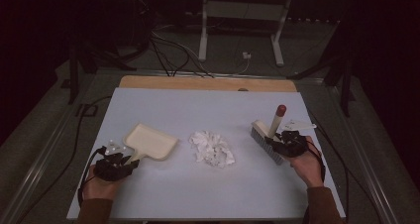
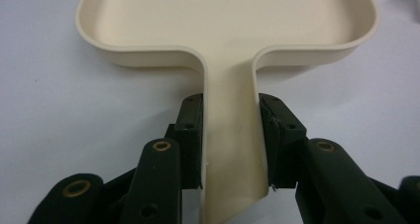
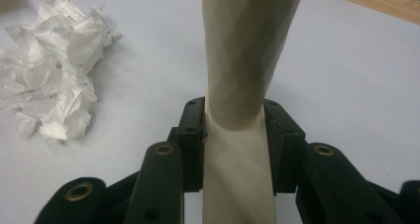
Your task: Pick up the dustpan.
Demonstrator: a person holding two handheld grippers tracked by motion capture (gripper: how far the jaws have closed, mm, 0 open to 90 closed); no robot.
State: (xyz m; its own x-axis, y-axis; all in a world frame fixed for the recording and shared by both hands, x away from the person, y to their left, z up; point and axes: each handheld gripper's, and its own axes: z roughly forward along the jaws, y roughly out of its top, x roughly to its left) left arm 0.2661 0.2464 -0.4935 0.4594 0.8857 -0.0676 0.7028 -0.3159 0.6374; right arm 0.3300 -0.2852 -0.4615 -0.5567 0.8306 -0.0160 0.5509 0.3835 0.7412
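A cream dustpan (image 1: 150, 140) lies on the white table at the left, its mouth toward the middle. My left gripper (image 1: 128, 160) is shut on the dustpan's flat handle (image 2: 230, 135), a black pad pressed on each side. A pile of crumpled white paper (image 1: 212, 148) sits in the middle of the table, between the pan and the brush; it also lies at the left in the right gripper view (image 3: 49, 80). At the right a hand brush (image 1: 265, 140) rests bristles down, its cream handle with a red tip slanting up. My right gripper (image 1: 277, 140) is shut on that handle (image 3: 240, 135).
The white table top (image 1: 198, 194) ends in a wooden strip (image 1: 208, 83) at the far edge. Cables trail from both grippers off the table's sides. Beyond the table, white frame legs (image 1: 203, 30) and loose cables lie on the dark floor.
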